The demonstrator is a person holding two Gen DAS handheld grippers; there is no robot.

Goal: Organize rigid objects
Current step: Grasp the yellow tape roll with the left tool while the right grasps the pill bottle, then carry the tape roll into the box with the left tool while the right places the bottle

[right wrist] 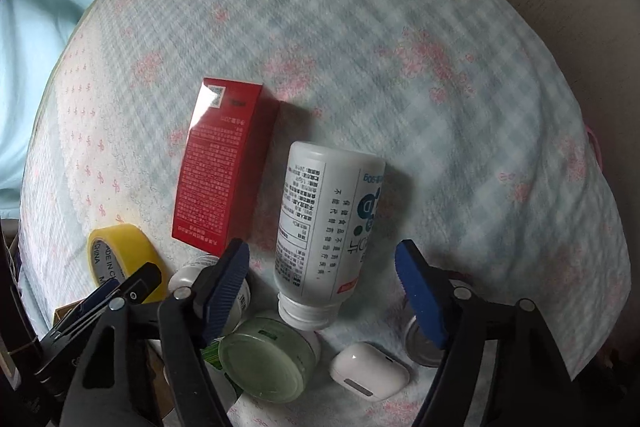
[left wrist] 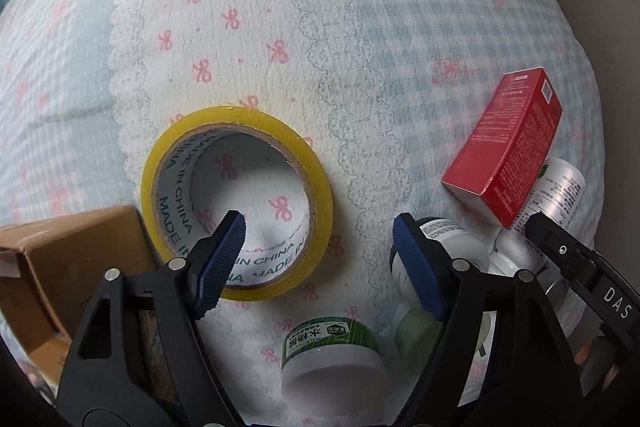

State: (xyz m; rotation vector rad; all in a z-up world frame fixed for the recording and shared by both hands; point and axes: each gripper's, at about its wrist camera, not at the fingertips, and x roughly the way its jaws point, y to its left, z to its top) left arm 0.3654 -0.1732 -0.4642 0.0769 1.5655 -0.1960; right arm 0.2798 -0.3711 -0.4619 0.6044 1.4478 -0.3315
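Note:
My left gripper (left wrist: 320,223) is open above the cloth with nothing between its pads; its left finger hangs over the hole of a yellow tape roll (left wrist: 280,131). A green-labelled jar (left wrist: 332,355) lies just below the jaws. My right gripper (right wrist: 322,247) is open and straddles a white bottle (right wrist: 324,211) that lies on its side, and the pads stand clear of it. A red box (right wrist: 224,167) lies left of the bottle. A pale green jar (right wrist: 268,359) and a white earbud case (right wrist: 368,371) lie near the bottle's cap.
A brown cardboard box (left wrist: 68,259) stands left of the tape. A small white jar (left wrist: 440,231) and a metal tin (right wrist: 416,347) sit partly behind the fingers. The checked, bow-printed cloth (left wrist: 360,27) stretches bare beyond the objects and drops off at its far right edge.

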